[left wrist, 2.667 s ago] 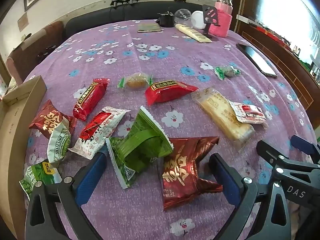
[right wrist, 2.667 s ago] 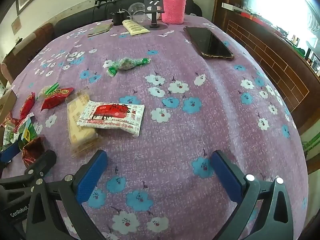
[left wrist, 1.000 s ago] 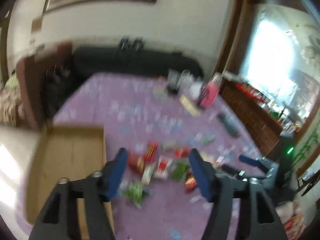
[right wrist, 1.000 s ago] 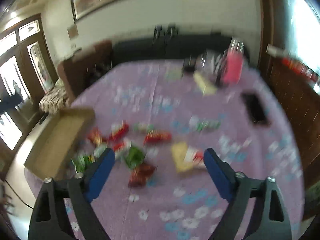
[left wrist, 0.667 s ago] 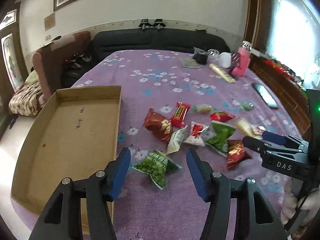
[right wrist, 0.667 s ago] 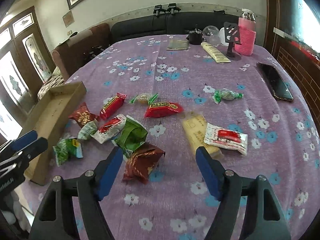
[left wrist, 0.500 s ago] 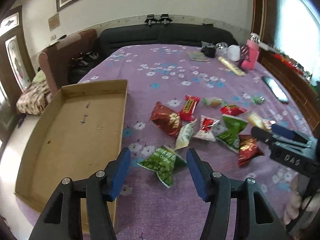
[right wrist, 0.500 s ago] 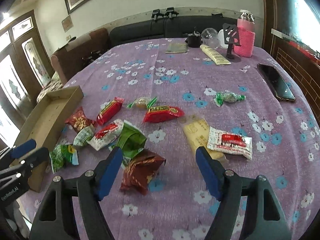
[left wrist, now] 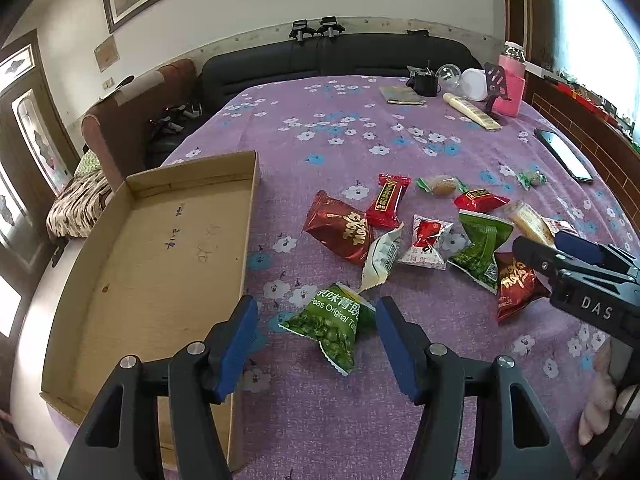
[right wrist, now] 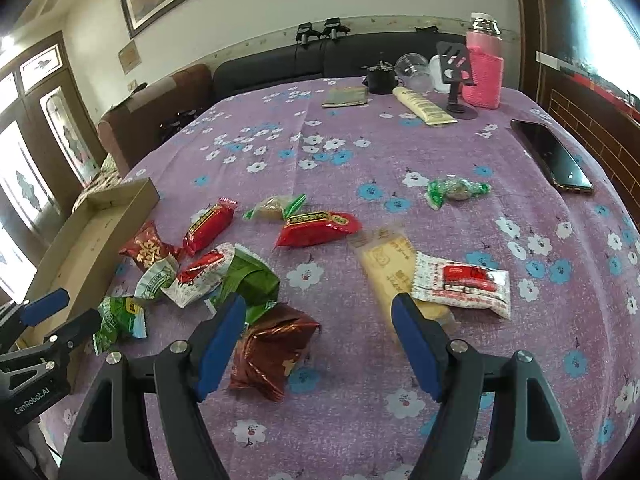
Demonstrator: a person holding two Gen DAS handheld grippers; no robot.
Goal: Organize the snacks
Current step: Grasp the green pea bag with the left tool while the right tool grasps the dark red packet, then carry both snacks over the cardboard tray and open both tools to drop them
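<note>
While nothing is yet gripped, the work seems to stand at its first pick: the cardboard tray (left wrist: 160, 248) lies bare on the purple tablecloth (left wrist: 340, 128), with the snacks scattered just beside it. Poised above the green peas packet (left wrist: 330, 320), the left gripper (left wrist: 314, 334) has its fingers wide apart and empty; it likely needs to descend and close on it. Over the dark red packet (right wrist: 272, 354), the right gripper (right wrist: 320, 342) hangs equally spread, holding nothing.
</note>
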